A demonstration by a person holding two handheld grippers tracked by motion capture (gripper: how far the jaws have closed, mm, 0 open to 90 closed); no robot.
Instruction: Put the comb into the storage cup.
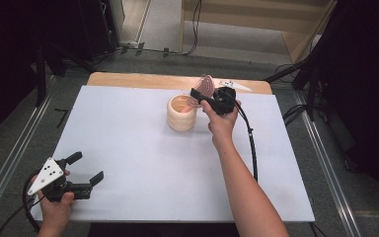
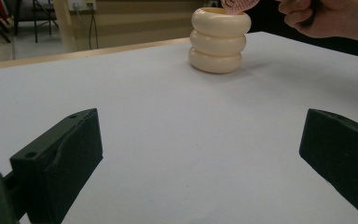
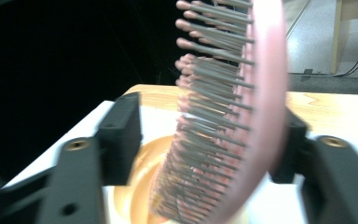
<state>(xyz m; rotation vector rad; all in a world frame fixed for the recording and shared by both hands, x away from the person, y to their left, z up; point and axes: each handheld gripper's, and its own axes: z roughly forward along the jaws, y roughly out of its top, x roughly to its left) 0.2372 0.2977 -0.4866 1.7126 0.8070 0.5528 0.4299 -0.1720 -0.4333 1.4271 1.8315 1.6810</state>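
A cream cup built of stacked rings stands on the white table, toward the back and near the middle. A pink hairbrush with grey bristles rises from it, lower end inside the cup's mouth. My right gripper is just over the cup, jaws on either side of the hairbrush. One jaw touches its back and a gap separates the other from the bristles. The brush looks blurred. My left gripper rests open at the table's near left corner, pointing toward the cup, nothing between its jaws.
The white sheet leaves a strip of wooden tabletop bare at the back edge. Small pale items lie at the back right. The right gripper's cable trails across the table beside the forearm. Dark stands and floor cables surround the table.
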